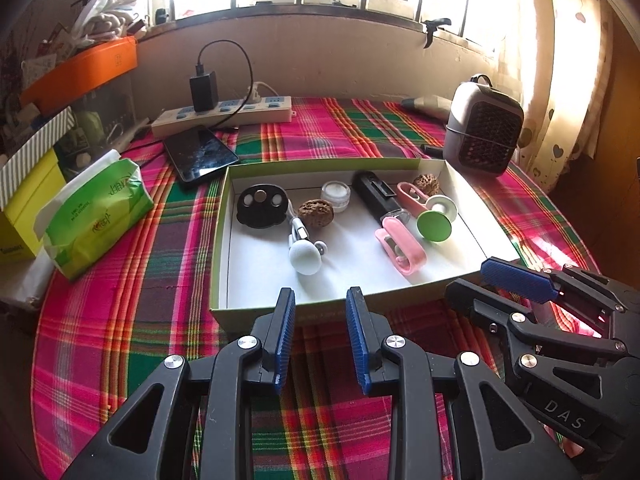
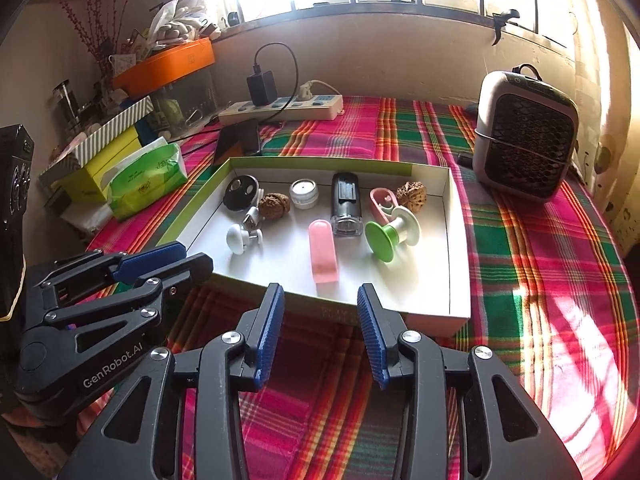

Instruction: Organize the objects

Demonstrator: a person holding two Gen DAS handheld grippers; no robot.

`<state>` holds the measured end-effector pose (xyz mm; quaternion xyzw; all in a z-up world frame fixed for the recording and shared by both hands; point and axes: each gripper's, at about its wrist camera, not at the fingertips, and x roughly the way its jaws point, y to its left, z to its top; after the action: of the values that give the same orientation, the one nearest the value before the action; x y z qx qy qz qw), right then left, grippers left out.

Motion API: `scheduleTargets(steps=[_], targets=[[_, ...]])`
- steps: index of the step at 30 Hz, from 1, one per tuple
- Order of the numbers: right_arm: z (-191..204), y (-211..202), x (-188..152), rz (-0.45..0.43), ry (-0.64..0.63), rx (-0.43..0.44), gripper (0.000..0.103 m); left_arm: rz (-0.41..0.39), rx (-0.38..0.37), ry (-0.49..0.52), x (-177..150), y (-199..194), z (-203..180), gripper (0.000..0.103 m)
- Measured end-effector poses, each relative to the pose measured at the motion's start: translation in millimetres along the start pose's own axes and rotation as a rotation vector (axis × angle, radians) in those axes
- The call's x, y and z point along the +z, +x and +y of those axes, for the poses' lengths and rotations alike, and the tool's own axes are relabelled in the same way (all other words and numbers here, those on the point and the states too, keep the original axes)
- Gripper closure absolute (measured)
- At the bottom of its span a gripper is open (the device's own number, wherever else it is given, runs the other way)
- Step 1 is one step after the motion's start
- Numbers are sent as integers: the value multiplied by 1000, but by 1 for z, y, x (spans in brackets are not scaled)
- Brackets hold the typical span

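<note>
Both grippers hover short of the box's (image 2: 456, 240) near wall, jaws parted and empty. The pink clip (image 2: 323, 254) lies inside, long axis running straight away from the right gripper (image 2: 320, 300), which is nearer than the left gripper (image 1: 320, 300).

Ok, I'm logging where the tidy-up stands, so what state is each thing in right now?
left gripper: open, empty, short of the box
right gripper: open, empty, short of the box
box: lidless, holding small items
pink clip: lying flat in box
green spool: tipped on its side
black charger: plugged into power strip
tissue pack: opened, tissue showing
</note>
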<state>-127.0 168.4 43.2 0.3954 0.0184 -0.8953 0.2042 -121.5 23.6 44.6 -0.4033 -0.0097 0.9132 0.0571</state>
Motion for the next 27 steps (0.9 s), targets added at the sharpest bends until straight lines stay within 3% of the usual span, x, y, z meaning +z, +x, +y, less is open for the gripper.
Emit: scheduleTargets(steps=[16,20,27], targets=[[-4,1,-43,69,36,-82,63,47,38,-1,-43,-4,-9,78],[-7,0,-48,76,51,-102,55,65,36,-2,-50,-3,-12,78],[-2,-3,-53,80,13,-162,55,58,65,16,-60,-2,-19,75]])
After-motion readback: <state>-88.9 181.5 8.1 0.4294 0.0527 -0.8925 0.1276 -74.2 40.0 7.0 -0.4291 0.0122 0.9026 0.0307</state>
